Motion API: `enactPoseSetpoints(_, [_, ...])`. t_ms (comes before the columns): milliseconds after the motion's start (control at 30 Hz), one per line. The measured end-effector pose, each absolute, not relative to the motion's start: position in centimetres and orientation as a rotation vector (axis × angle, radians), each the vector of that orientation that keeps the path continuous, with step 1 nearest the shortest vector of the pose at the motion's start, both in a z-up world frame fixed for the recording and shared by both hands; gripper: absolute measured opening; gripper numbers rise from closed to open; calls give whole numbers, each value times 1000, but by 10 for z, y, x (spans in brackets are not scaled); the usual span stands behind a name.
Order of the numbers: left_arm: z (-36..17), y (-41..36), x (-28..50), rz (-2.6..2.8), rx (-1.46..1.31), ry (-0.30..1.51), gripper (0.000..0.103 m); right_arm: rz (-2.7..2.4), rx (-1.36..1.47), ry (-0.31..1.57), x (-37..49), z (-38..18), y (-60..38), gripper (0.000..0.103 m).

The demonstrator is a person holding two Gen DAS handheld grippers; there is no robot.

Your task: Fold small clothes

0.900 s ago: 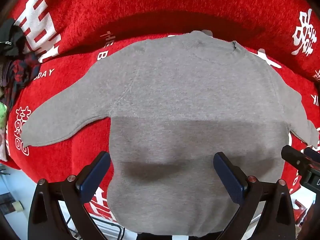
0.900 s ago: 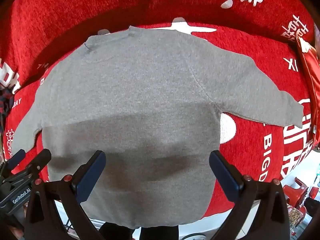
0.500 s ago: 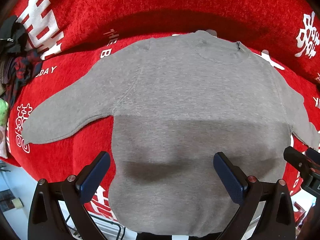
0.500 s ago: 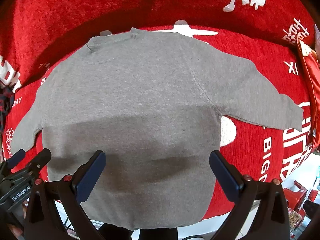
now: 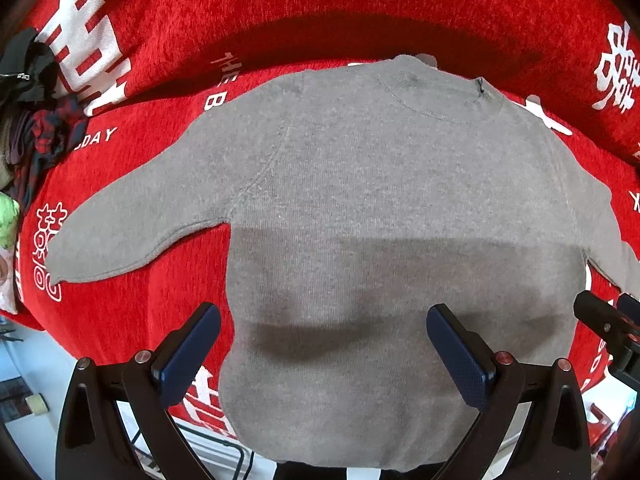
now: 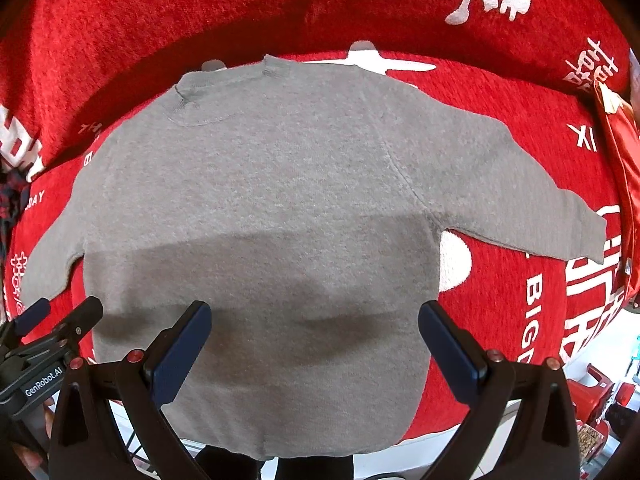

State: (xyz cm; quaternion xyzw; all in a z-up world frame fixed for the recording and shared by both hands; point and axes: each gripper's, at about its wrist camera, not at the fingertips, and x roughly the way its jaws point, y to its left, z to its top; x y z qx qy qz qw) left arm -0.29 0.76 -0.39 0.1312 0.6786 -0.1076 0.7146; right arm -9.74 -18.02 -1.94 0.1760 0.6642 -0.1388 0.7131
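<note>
One red cloth [image 5: 360,12] with white lettering covers the surface; a grey sweater [image 5: 380,208] lies flat on it, sleeves spread. Left gripper [image 5: 324,356] and right gripper [image 6: 316,344] hover above its hem, jaws wide, empty.

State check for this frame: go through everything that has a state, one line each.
grey sweater: spread flat, unfolded, both sleeves out to the sides, hem nearest the grippers
left sleeve: laid out flat, not folded in
right sleeve: laid out flat, not folded in
left gripper: open, above the hem, holding nothing
right gripper: open, above the hem, holding nothing
red blanket: spread under the sweater
</note>
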Motion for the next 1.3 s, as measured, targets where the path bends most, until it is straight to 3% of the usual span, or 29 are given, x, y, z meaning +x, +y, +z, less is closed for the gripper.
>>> enactPoseSetpoints(1300, [-8, 24, 4, -245, 246, 1470, 103, -311, 377, 1482, -92, -23, -168, 103])
